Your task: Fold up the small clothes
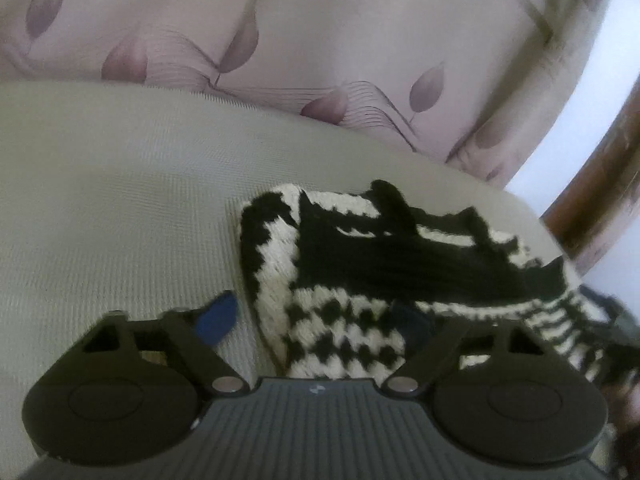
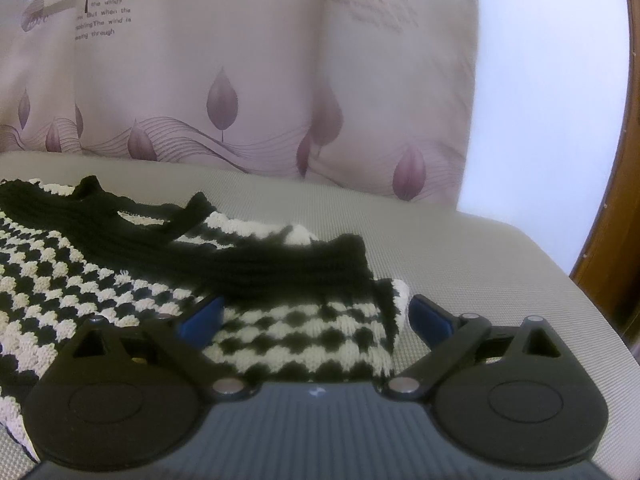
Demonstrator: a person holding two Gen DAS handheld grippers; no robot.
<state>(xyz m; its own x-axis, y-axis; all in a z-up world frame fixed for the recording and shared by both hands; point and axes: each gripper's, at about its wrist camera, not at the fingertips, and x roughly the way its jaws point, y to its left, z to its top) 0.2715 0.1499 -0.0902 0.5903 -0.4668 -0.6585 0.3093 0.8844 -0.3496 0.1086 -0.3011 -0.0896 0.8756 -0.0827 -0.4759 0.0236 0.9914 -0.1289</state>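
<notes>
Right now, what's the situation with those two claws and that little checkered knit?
Left gripper straddling the knit garment's edge, grip unclear. Right gripper open, astride a corner, pads clear. Garment partly folded on grey cushion. Nothing in the way.

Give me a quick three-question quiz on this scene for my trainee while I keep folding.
1. True or false: the right gripper is shut on the knit.
2. What hangs behind the cushion? A) a leaf-print curtain B) a tiled wall C) a bookshelf
3. Fill in: the knit's pattern is black and ____.
Key: 1 false, its jaws stand open with the knit's corner between them; 2 A; 3 white.
</notes>
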